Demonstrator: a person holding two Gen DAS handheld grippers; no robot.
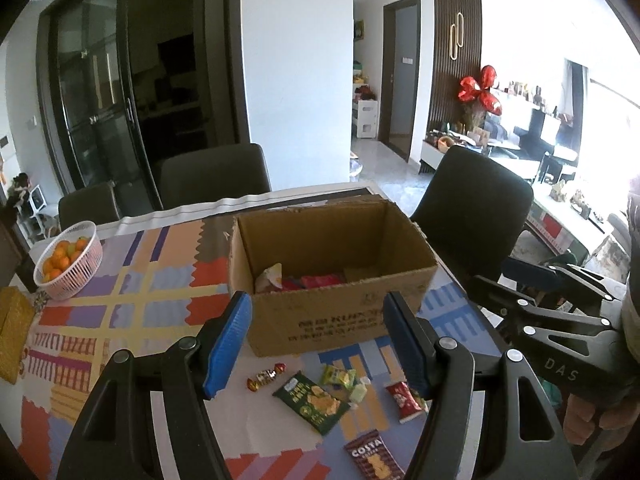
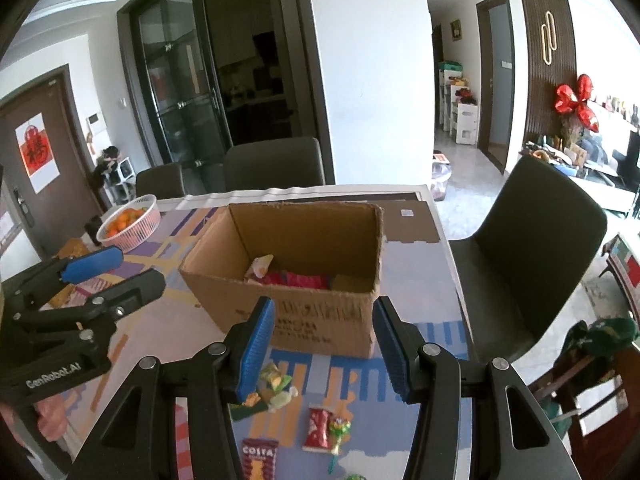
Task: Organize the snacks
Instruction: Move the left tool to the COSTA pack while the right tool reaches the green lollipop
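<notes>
An open cardboard box [image 1: 400, 240] [image 2: 312, 232] stands on the patterned tablecloth, with red packets [image 1: 320, 280] [image 2: 300, 280] and a cream packet [image 1: 270, 276] inside. In front of it lie loose snacks: wrapped candies [image 1: 266, 376], a dark green chips bag [image 1: 312, 400], a light green packet [image 1: 340, 376] [image 2: 274, 376], a red packet [image 1: 404, 398] [image 2: 318, 428] and a Costa box [image 1: 372, 460] [image 2: 259, 460]. My left gripper [image 1: 318, 304] [image 2: 140, 266] hovers above the snacks, open and empty. My right gripper [image 2: 324, 304] [image 1: 504, 276] hangs beside it on the right, also open and empty.
A pink basket of oranges [image 1: 68, 260] [image 2: 130, 224] sits at the table's far left, with a yellow pad [image 1: 12, 328] near it. Dark chairs [image 1: 216, 176] [image 2: 532, 248] stand behind and to the right of the table. A hand [image 1: 592, 412] holds the right gripper.
</notes>
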